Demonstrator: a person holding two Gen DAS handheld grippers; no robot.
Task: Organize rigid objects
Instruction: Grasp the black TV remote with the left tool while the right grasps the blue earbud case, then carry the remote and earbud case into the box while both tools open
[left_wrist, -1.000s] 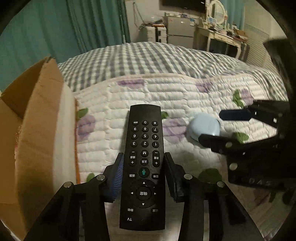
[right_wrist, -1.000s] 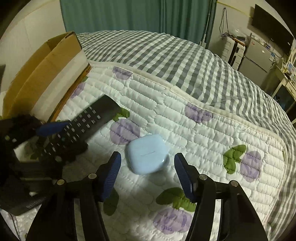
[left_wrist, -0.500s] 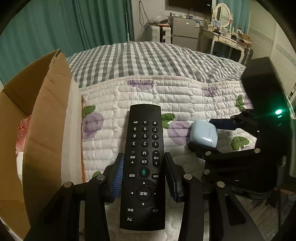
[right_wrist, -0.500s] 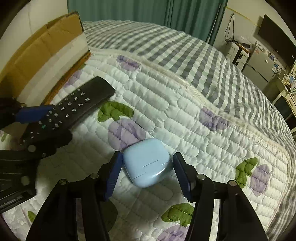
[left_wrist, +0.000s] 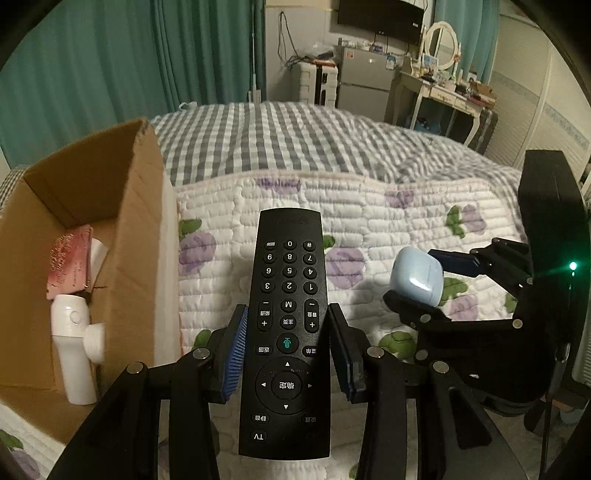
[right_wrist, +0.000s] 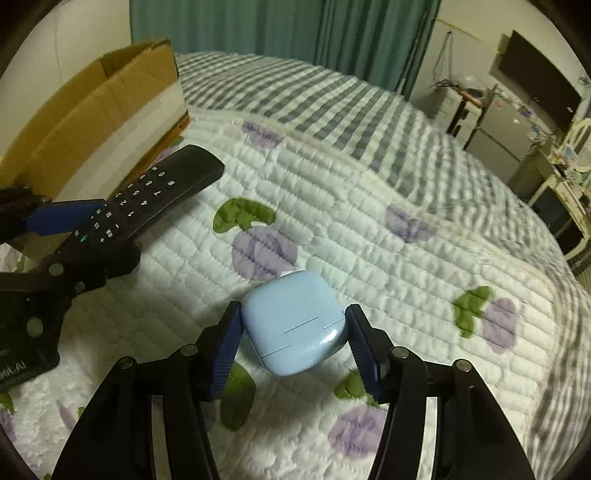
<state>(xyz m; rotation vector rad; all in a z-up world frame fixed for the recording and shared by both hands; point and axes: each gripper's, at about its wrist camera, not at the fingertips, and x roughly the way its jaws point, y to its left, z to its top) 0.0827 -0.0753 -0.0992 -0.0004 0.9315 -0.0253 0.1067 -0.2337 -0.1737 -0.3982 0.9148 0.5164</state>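
Left wrist view: the left hand-held gripper (left_wrist: 287, 349) is clamped on a long black plastic TV remote (left_wrist: 287, 332), held above the quilted floral bed cover (left_wrist: 369, 221) beside an open brown cardboard box (left_wrist: 122, 221).

Right wrist view: the right hand-held gripper (right_wrist: 293, 341) is clamped on a rounded pale-blue plastic earbud case (right_wrist: 293, 321), raised off the bed cover.
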